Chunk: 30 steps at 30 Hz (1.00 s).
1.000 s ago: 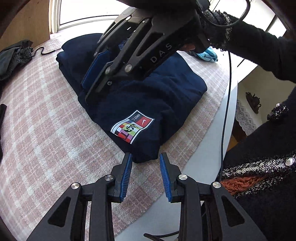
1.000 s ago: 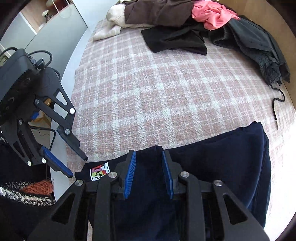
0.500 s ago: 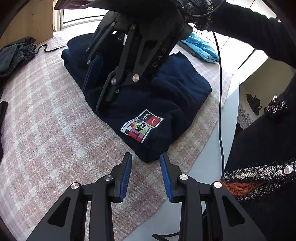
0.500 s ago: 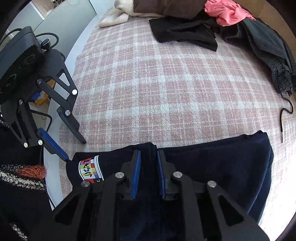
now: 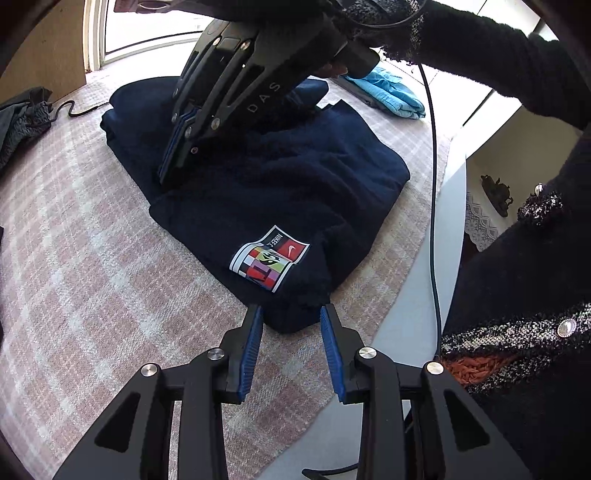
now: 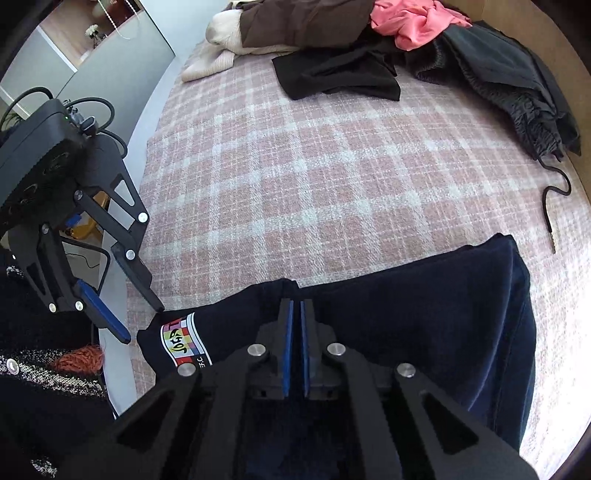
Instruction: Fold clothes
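A folded navy sweater [image 5: 295, 177] with a colourful badge [image 5: 269, 256] lies on the pink plaid cloth [image 5: 92, 258]. My left gripper [image 5: 290, 310] is open, and the sweater's near corner sits just between its blue fingertips. My right gripper [image 5: 166, 177] lies slanted on the sweater's far left edge, shut on a pinch of the navy fabric. From the right wrist, the right gripper [image 6: 295, 303] shows its pads almost together over the sweater [image 6: 424, 314]. The left gripper [image 6: 142, 323] stands open beside the badge corner [image 6: 184, 339].
Loose clothes are heaped at the far end: a cream piece [image 6: 218, 55], brown [image 6: 303, 22], pink [image 6: 413, 22] and black [image 6: 340, 74]. A black umbrella [image 6: 517, 92] with a hooked handle [image 6: 554, 192] lies at the right. Folded light-blue cloth [image 5: 388, 92] sits behind the sweater. The table edge [image 5: 417, 302] and a person's dark cardigan [image 5: 517, 332] are close by.
My right gripper has gone from open to shut on the sweater's edge. My left gripper has moved forward, so the sweater's corner now lies between its tips.
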Tool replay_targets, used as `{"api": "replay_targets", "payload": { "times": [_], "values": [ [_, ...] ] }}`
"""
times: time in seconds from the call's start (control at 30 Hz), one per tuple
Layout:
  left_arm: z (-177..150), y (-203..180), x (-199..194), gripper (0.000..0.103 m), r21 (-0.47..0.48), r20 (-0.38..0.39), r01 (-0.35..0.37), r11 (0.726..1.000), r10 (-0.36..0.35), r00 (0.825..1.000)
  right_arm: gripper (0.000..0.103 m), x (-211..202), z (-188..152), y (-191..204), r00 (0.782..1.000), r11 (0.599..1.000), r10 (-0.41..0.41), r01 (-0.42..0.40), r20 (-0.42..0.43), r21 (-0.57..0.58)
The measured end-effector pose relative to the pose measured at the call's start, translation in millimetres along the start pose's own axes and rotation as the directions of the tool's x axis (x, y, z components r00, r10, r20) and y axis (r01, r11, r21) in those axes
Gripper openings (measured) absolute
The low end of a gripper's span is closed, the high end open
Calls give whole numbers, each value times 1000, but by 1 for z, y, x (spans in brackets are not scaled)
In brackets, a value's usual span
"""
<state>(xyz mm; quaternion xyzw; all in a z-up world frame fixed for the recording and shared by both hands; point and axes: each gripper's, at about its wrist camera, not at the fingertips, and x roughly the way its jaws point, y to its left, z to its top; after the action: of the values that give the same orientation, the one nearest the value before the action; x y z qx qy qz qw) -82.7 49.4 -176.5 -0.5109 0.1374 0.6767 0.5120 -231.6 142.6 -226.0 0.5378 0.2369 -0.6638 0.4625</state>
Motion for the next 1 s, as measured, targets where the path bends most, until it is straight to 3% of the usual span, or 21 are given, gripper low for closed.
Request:
{"api": "replay_targets", "payload": {
  "times": [0.1,0.4,0.43,0.5,0.57,0.73,0.87,1.0],
  "values": [
    [-4,4,-2,32,-22,-4,22,1000,-22,1000,21,-1,5,6,1000,998,20,-21,-19,-52],
    [2,-3,8,33,22,-40,2,1000,-1,999,22,30,20,17,992,992,33,-47,-123,-115],
    [4,-4,10,33,26,-41,1,1000,0,999,21,31,21,19,992,992,30,-45,-125,-120],
    [4,-3,12,32,31,-43,-7,999,8,999,6,33,24,22,992,991,8,-25,-127,-129],
    [5,-1,12,33,27,-36,-2,1000,3,999,6,34,27,27,993,991,-3,-13,-121,-132],
    [7,0,14,33,43,-31,-11,999,12,999,5,15,21,25,998,998,-8,4,-67,-66],
    [8,2,14,33,45,-25,-4,999,5,1000,5,0,13,3,1000,998,-6,7,-21,55],
    [8,1,15,33,54,-22,4,999,-3,1000,5,3,4,-5,999,996,-34,37,-43,84]
  ]
}}
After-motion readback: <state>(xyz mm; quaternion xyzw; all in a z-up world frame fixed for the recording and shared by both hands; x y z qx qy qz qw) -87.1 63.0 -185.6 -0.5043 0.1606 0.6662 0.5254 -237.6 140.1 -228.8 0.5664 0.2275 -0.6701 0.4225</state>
